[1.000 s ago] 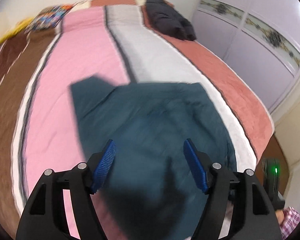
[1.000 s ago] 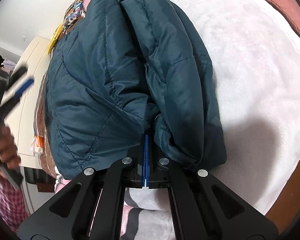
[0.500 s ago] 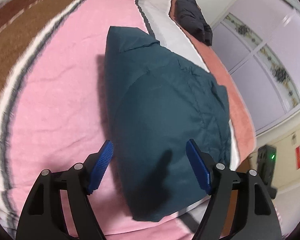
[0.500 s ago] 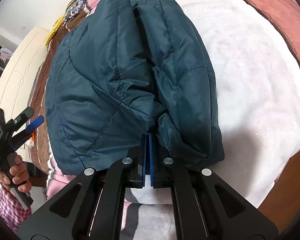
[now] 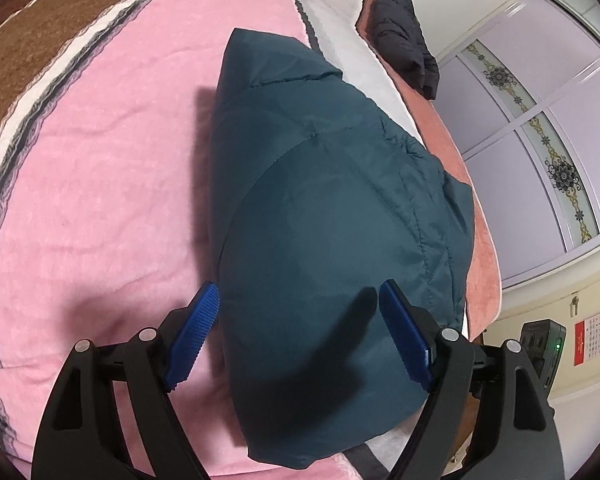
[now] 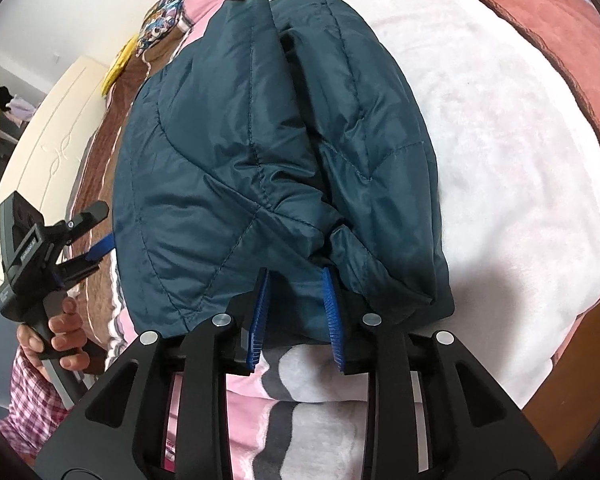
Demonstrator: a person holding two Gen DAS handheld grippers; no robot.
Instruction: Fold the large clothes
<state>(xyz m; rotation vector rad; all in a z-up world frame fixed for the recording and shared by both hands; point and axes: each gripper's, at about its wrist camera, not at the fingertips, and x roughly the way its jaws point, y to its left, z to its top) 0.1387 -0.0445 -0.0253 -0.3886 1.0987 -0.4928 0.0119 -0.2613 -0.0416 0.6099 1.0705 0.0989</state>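
Observation:
A dark teal padded jacket (image 5: 332, 216) lies folded on the bed; it also shows in the right wrist view (image 6: 268, 152). My left gripper (image 5: 298, 296) is open, its blue pads astride the jacket's near left edge, just above it. My right gripper (image 6: 294, 276) is open, its blue pads at the jacket's near hem with cloth lying between them but not pinched. The left gripper also shows in the right wrist view (image 6: 96, 236), held in a hand beside the jacket's left side.
The bed (image 5: 100, 160) has a pink, white, brown and rust striped blanket. A black jacket (image 5: 404, 40) lies folded at its far end. Wardrobe doors (image 5: 540, 120) stand on the right. A patterned pillow (image 6: 160, 28) lies at the head of the bed.
My right gripper has opened and let go of the jacket's hem. My left gripper has moved down and closer to the jacket's left edge.

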